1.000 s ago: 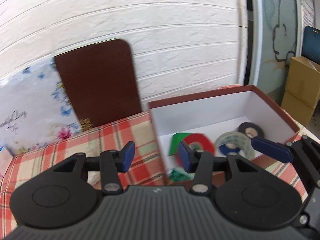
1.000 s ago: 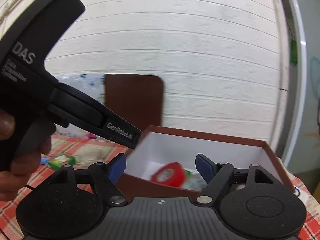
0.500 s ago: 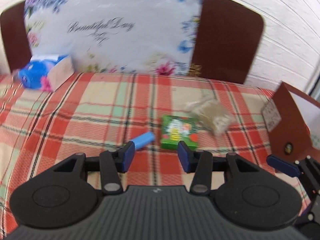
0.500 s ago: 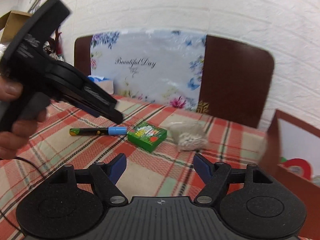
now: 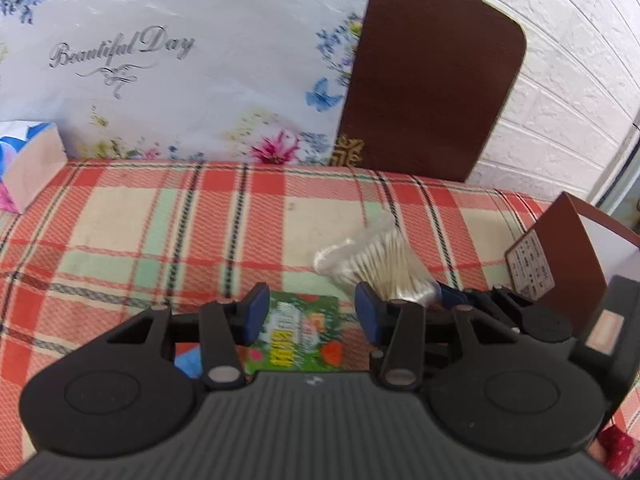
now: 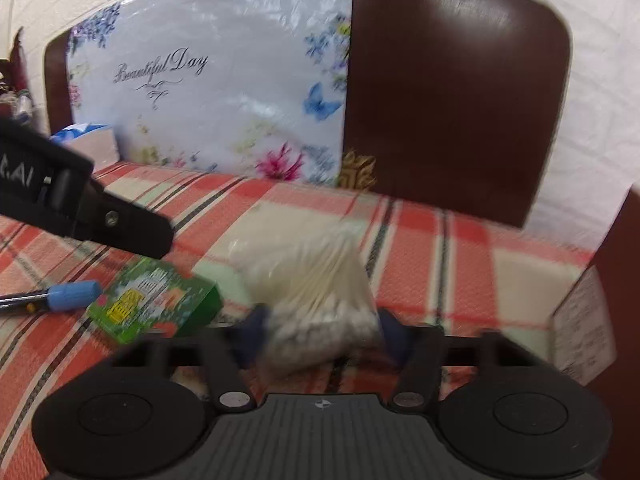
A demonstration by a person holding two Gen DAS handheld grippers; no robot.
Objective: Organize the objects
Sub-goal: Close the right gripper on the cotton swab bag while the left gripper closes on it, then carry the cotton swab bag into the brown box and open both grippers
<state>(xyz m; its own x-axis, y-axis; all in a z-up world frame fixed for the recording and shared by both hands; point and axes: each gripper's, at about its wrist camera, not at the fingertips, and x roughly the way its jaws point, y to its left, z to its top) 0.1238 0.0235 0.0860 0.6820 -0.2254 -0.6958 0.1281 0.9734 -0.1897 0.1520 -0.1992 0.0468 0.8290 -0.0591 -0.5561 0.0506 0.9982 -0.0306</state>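
The right gripper [image 6: 320, 334] is motion-blurred; its jaws have just been closing around the bag of cotton swabs [image 6: 316, 284] on the plaid tabletop [image 5: 120, 240], though whether they press it I cannot tell. The left gripper [image 5: 310, 316] hangs part-open over the green box [image 5: 300, 340], half hidden behind it.

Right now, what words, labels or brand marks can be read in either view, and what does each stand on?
"Beautiful Day": script on the floral plastic-wrapped panel leaning on the wall.
"AI": end of a cut-off white marking on the left hand-held gripper, seen from the right wrist.
Green box: yellow and white print, too blurred to read.
White label on the brown box: print too small to read.
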